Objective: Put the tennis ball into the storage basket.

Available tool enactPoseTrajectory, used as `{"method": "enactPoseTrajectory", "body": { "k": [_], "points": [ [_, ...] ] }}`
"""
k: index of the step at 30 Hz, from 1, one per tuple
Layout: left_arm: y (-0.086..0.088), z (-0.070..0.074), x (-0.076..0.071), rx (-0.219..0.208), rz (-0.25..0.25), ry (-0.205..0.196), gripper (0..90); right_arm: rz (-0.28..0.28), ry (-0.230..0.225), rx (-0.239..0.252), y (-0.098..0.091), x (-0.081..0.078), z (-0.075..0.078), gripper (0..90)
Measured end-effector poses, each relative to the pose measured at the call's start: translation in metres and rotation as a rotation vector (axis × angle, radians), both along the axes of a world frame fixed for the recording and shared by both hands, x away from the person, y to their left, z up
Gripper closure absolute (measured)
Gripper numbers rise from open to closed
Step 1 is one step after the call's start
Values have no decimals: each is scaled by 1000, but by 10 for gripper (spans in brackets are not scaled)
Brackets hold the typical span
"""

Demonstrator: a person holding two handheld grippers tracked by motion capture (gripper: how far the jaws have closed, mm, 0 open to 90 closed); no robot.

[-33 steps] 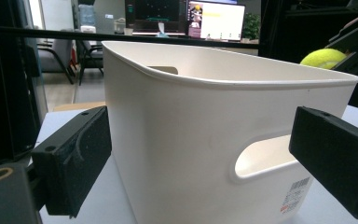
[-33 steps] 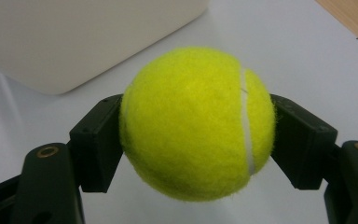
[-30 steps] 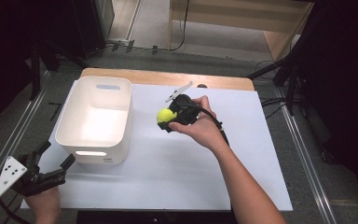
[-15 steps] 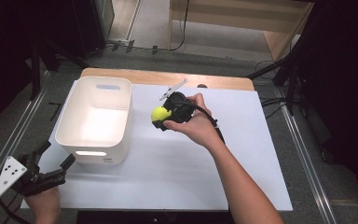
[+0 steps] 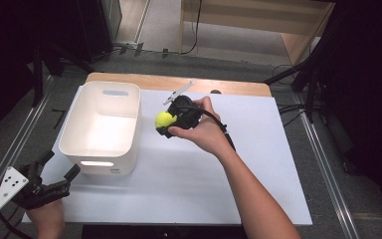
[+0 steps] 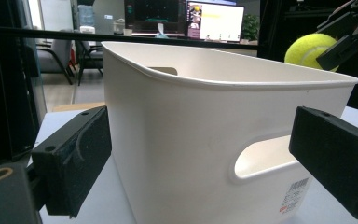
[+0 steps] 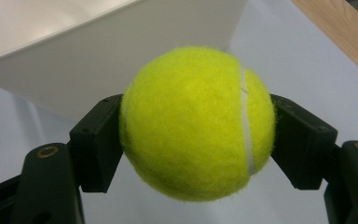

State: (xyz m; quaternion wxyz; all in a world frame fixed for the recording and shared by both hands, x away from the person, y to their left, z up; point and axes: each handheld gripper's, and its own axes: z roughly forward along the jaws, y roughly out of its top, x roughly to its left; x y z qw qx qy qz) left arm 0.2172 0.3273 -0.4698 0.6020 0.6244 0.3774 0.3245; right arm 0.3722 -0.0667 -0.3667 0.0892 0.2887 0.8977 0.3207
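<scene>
The right gripper point(image 7: 198, 140) is clamped on the tennis ball point(image 7: 196, 123), just beside the white bin point(image 5: 102, 127). The left gripper point(image 5: 59, 172) stands apart.

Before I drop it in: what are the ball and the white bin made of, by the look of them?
Tennis ball: fuzzy yellow felt with a white seam, likely over rubber. White bin: smooth, matte-to-satin moulded plastic, judging by its rounded rim, cut-out handles and barcode sticker.
</scene>
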Motion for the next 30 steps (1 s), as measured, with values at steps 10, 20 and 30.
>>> {"method": "enactPoseTrajectory", "body": {
  "k": [10, 20, 30],
  "points": [
    [0, 0, 0, -3, 1, -1, 58, 17, -5, 8, 11, 0, 7, 241],
    [-1, 0, 0, -2, 1, 0, 58, 36, -13, 14, 21, 0, 13, 241],
    [-1, 0, 0, -2, 0, -1, 58, 55, -21, 20, 30, 0, 19, 242]
  ]
}}
